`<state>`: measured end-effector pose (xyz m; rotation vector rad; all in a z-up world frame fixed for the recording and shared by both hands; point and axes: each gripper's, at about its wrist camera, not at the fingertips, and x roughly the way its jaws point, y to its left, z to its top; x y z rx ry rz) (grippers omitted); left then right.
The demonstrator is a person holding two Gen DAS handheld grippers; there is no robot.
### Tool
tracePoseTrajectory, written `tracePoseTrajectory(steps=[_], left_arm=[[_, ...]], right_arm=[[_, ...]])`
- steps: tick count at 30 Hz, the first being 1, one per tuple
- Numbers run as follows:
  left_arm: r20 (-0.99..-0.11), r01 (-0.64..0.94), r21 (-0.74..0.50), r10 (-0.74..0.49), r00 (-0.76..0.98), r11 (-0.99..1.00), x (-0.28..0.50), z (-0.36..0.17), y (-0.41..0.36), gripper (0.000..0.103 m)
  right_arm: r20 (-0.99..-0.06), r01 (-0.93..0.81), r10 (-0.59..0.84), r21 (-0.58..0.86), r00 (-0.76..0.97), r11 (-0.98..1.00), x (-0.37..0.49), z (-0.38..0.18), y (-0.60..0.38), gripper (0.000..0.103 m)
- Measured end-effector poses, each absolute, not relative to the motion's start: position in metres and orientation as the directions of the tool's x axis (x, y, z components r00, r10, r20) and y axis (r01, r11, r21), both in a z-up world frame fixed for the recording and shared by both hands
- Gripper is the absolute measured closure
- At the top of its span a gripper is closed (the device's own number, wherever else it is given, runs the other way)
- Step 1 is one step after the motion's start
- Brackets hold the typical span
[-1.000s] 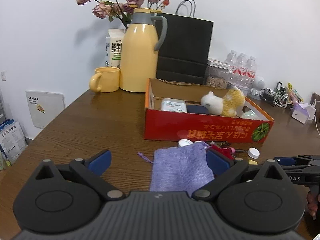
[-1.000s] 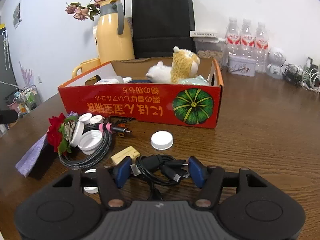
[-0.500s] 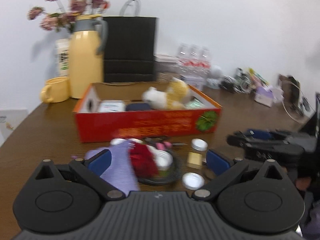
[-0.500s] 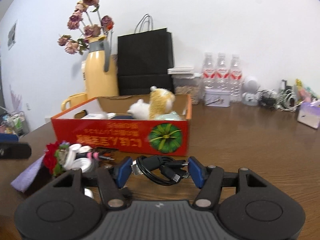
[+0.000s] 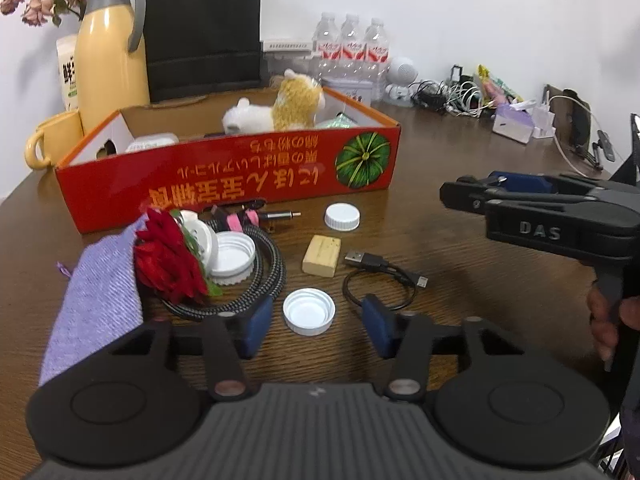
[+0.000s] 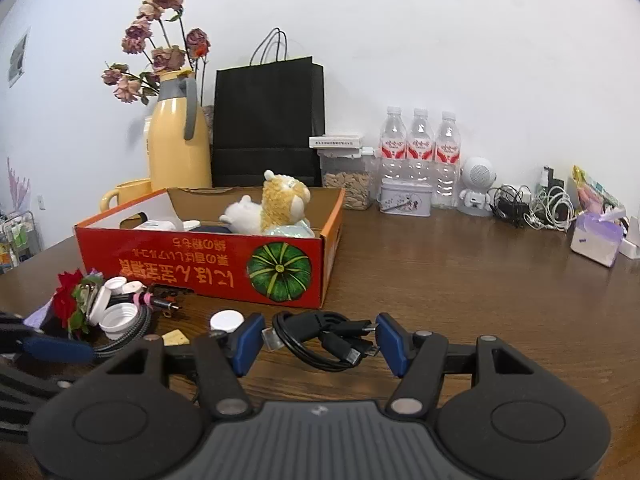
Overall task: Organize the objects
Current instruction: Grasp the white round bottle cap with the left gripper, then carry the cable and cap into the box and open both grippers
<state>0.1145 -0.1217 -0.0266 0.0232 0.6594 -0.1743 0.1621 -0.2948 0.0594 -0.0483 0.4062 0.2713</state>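
The job looks barely half done. The box [image 5: 224, 184], at 11 o'clock from the left tool [image 5: 316, 320], already holds a plush [image 5: 280, 114] near its middle, a white tub [image 5: 154, 144] toward the 9 o'clock end, and a pale green packet [image 5: 336, 122] at the 3 o'clock end; a dark item beside the tub is too hidden to name.

Much still lies on the counter [image 5: 440, 140] in front of the box. At 10 o'clock are a purple pouch [image 5: 96, 292], a red flower [image 5: 170, 260], a braided cord [image 5: 256, 280] and an open lid [image 5: 232, 256]. At 12 o'clock are a tan block [image 5: 322, 255] and a closed cap [image 5: 342, 216]. At 1 o'clock is a thin cable [image 5: 380, 276].

The left tool's jaws have just been closing around a white cap [image 5: 308, 311], which lies on the counter between the pads, not yet pinched.

The right tool [image 6: 320, 340] is clamped on a black cable bundle [image 6: 320, 336], which seems lifted clear of the counter, though the angle leaves that unsure. The box stands at 11 o'clock from it, well apart.
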Motion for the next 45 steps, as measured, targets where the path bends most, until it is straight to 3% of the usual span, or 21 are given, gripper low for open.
tracePoseTrajectory(steps=[5, 7, 8, 20, 27, 35, 45], left_arm=[[-0.612, 0.151, -0.027, -0.136, 0.779, 0.988, 0.119, -0.031, -0.127, 0.059], [-0.610, 0.148, -0.019, -0.128, 0.782, 0.989, 0.120, -0.032, -0.130, 0.064], [-0.607, 0.144, -0.010, -0.120, 0.785, 0.990, 0.120, -0.032, -0.130, 0.074], [-0.565, 0.173, -0.019, -0.153, 0.811, 0.985, 0.113, -0.022, -0.127, 0.074], [-0.442, 0.174, -0.044, -0.176, 0.880, 0.984, 0.112, 0.024, -0.103, 0.074], [-0.305, 0.099, -0.035, -0.105, 0.946, 0.994, 0.146, 0.072, -0.060, 0.074], [-0.296, 0.074, -0.037, -0.081, 0.952, 0.997, 0.212, 0.075, -0.023, 0.074]], right_arm=[[-0.386, -0.288, 0.268, 0.005, 0.883, 0.958, 0.161, 0.060, -0.293, 0.043], [-0.387, -0.297, 0.276, 0.006, 0.880, 0.955, 0.160, 0.061, -0.293, 0.043], [-0.387, -0.299, 0.277, 0.005, 0.880, 0.954, 0.160, 0.061, -0.293, 0.043], [-0.388, -0.301, 0.275, -0.007, 0.880, 0.954, 0.160, 0.060, -0.292, 0.043], [-0.354, -0.333, 0.307, -0.014, 0.883, 0.943, 0.162, 0.079, -0.275, 0.043], [-0.307, -0.365, 0.331, -0.059, 0.892, 0.929, 0.192, 0.112, -0.229, 0.043], [-0.335, -0.359, 0.316, -0.076, 0.888, 0.930, 0.265, 0.118, -0.170, 0.043]])
